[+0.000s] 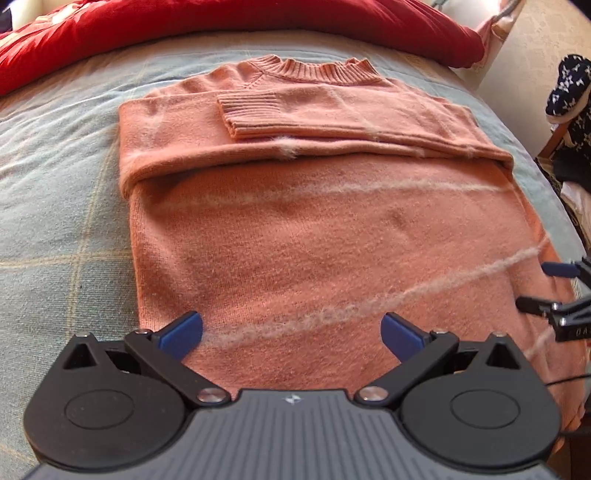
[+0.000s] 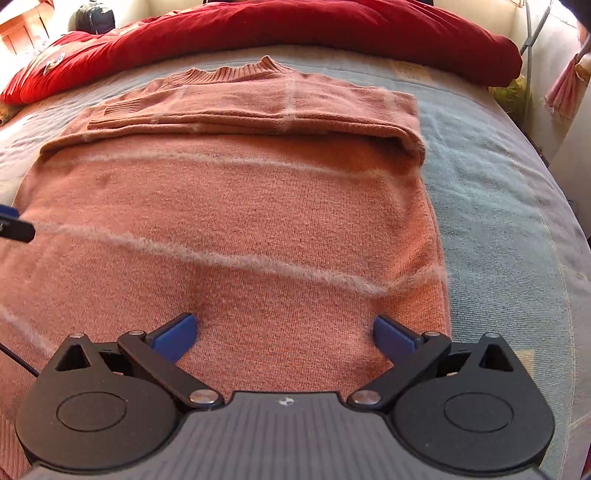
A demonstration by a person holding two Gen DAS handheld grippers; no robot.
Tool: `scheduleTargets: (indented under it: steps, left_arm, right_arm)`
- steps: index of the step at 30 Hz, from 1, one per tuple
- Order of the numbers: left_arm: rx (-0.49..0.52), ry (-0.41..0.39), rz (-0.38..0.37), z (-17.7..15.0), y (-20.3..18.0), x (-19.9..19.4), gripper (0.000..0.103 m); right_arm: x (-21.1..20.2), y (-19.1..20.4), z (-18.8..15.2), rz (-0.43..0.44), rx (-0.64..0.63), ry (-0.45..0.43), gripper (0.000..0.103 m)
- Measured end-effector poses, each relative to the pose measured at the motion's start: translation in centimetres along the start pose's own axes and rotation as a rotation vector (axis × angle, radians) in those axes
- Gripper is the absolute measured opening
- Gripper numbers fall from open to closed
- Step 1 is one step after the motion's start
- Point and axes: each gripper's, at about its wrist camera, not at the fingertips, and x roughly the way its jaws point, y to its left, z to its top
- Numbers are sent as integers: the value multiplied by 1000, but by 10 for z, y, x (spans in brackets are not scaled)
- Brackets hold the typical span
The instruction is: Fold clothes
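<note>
A salmon-pink knitted sweater (image 1: 306, 236) lies flat on the bed, collar (image 1: 317, 68) at the far end, both sleeves folded across the chest with a ribbed cuff (image 1: 251, 114) on top. My left gripper (image 1: 291, 334) hovers open over the sweater's near hem, left of centre, blue pads wide apart and empty. In the right wrist view the same sweater (image 2: 236, 221) fills the middle. My right gripper (image 2: 284, 334) is open above the hem near the sweater's right edge. Each gripper shows at the edge of the other's view: the right gripper (image 1: 554, 291) and the left gripper (image 2: 14, 225).
A pale blue checked bedcover (image 1: 62, 206) lies under the sweater. A red quilt (image 2: 295, 33) is bunched along the far side. Dark star-patterned slippers (image 1: 569, 85) sit on a stand beyond the bed's right edge. Bare bedcover (image 2: 498, 229) lies right of the sweater.
</note>
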Motion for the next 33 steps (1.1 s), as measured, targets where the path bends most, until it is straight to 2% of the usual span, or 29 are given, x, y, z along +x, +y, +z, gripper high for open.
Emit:
scheduleTargets:
  steps: [3, 7, 9, 13, 16, 20, 22, 25, 26, 29, 33]
  left_arm:
    - [-41, -21, -23, 8, -11, 0, 102]
    - [15, 52, 39, -7, -26, 12, 102]
    - [46, 84, 88, -24, -30, 9, 102]
    - [-7, 126, 137, -39, -27, -7, 102]
    - [-7, 50, 164, -21, -30, -15, 102]
    - [4, -93, 92, 28, -35, 1, 102]
    - [8, -122, 53, 49, -36, 23, 102]
    - [60, -161, 63, 63, -34, 39, 100]
    - [83, -158, 73, 64, -31, 42, 101]
    - [67, -48, 52, 49, 1, 46, 102]
    - [45, -4, 4, 30, 31, 16, 102]
  right_arm:
    - [-5, -2, -3, 18, -25, 14, 103]
    - [-9, -4, -13, 53, -99, 11, 103]
    - [-9, -6, -15, 66, -110, 5, 103]
    - [-10, -9, -19, 91, -132, -7, 103]
    - [-11, -12, -22, 110, -149, -16, 103]
    - [-10, -14, -23, 115, -153, -24, 103]
    - [-10, -14, -24, 112, -150, -30, 103]
    - [-9, -8, -27, 75, -141, -46, 103]
    - [-9, -6, -26, 58, -133, -44, 103]
    - [-9, 1, -24, 14, -106, -31, 103]
    - [-11, 5, -19, -19, -63, 9, 103]
